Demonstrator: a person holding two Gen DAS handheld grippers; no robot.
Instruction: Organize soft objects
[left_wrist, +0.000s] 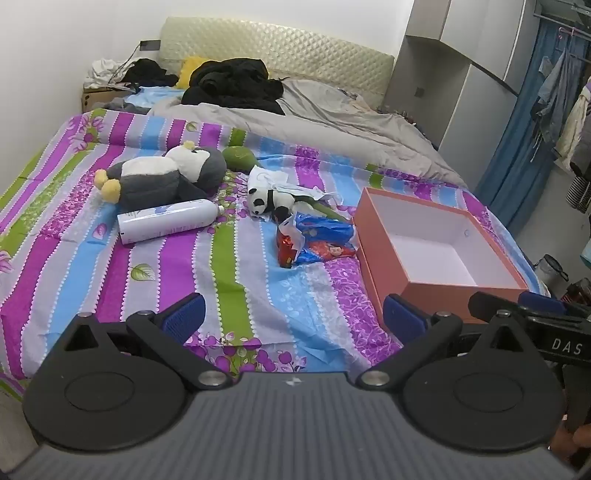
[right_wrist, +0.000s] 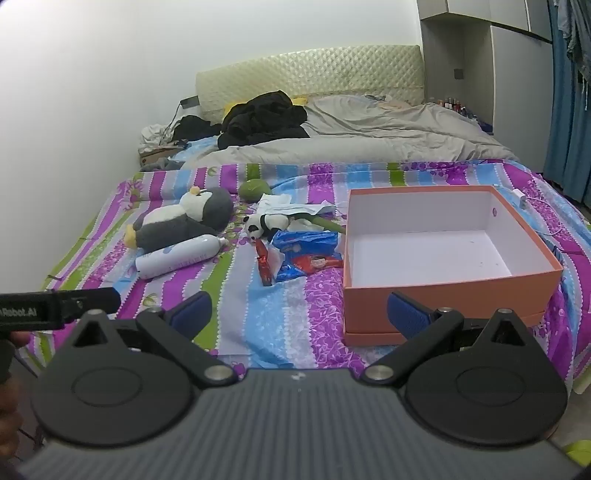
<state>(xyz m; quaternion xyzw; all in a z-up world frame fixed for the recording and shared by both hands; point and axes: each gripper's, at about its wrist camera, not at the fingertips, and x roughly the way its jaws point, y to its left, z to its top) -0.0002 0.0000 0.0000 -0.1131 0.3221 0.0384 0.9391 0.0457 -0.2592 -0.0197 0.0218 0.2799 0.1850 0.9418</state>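
Your left gripper and right gripper both gape wide, holding nothing, above the striped sheet. The penguin toy and small panda lie left of the open orange box.

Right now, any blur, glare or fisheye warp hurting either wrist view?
Left wrist view: sharp, strong barrel warp bending the wardrobe, no glare on the box. Right wrist view: sharp centre, dark vignette corners, wall washed out, bottle and panda legible.
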